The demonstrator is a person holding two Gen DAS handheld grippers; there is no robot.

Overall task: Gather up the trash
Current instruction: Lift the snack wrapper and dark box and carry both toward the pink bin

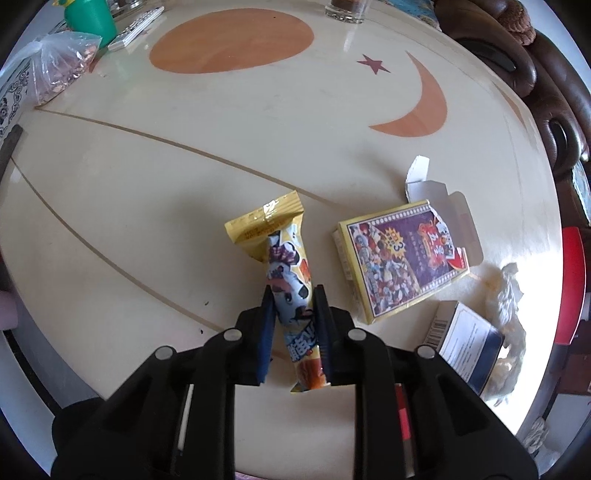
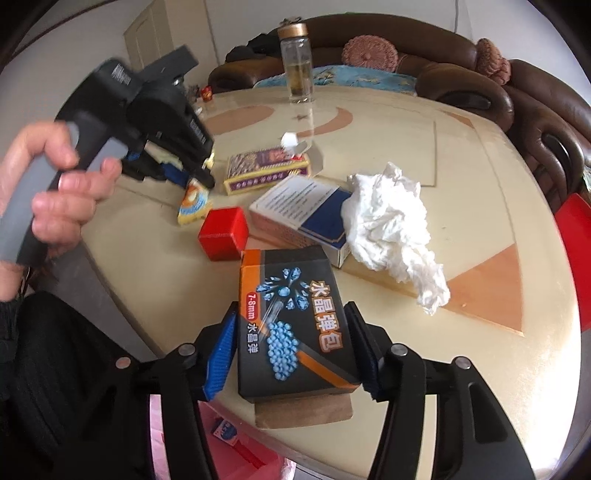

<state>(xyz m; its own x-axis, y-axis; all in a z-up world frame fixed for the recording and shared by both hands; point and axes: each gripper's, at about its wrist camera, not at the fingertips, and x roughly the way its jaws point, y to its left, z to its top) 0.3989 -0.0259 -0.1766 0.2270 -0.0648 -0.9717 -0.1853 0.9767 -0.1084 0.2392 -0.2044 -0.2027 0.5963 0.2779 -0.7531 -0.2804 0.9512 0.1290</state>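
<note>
My left gripper [image 1: 293, 291] is shut on a yellow snack wrapper [image 1: 286, 266] with a cartoon print, its far end resting on the cream table [image 1: 184, 166]. My right gripper [image 2: 291, 310] is shut on a black and orange box [image 2: 291, 325] printed with blue beads, held at the table's near edge. In the right wrist view the left gripper [image 2: 192, 181] shows at the left, held by a hand, with the wrapper's end [image 2: 194, 203] under it. An opened yellow card box [image 1: 402, 258] lies right of the wrapper; it also shows in the right wrist view [image 2: 266, 170].
A crumpled white tissue [image 2: 391, 225] lies on a blue and white carton [image 2: 306, 214]. A red cube [image 2: 223, 234] sits near the edge. A glass bottle [image 2: 297, 62] stands far back. A green cup [image 1: 90, 18], remote [image 1: 135, 27] and plastic bag [image 1: 59, 70] sit far left. Brown sofa [image 2: 517, 96] behind. Pink bag [image 2: 240, 439] below the table edge.
</note>
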